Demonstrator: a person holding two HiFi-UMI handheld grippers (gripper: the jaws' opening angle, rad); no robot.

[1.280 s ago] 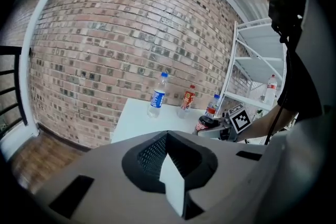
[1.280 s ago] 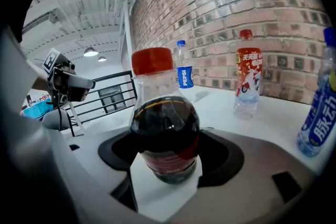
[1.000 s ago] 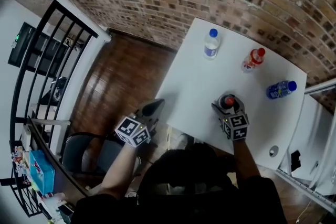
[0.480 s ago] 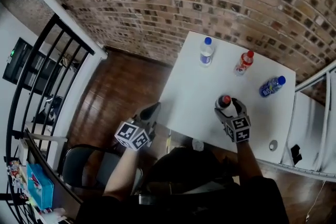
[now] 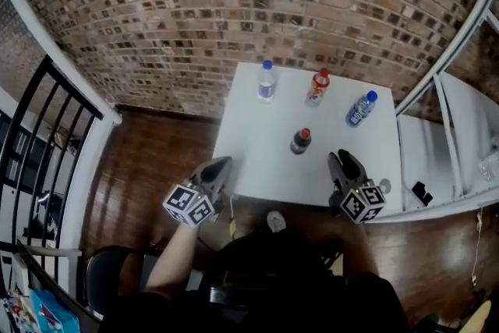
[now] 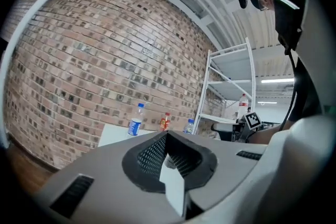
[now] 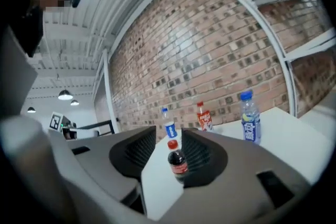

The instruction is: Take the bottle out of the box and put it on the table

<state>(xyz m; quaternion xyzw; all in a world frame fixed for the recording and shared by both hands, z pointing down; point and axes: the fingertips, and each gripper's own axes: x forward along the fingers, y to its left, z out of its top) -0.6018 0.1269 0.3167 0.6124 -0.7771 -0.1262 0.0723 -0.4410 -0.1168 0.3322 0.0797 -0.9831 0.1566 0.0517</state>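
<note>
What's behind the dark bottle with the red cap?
Behind the dark bottle, three more bottles stand on the white table: a clear bottle with a blue cap, a red bottle and a blue bottle. Then comes the brick wall. The tabletop hides the floor underneath.

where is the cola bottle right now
In the head view the cola bottle stands near the middle of the table, just in front of the red-label bottle at the far edge.

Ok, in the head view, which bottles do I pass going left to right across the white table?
blue-capped clear bottle → dark cola bottle → red-labelled bottle → blue bottle
</note>
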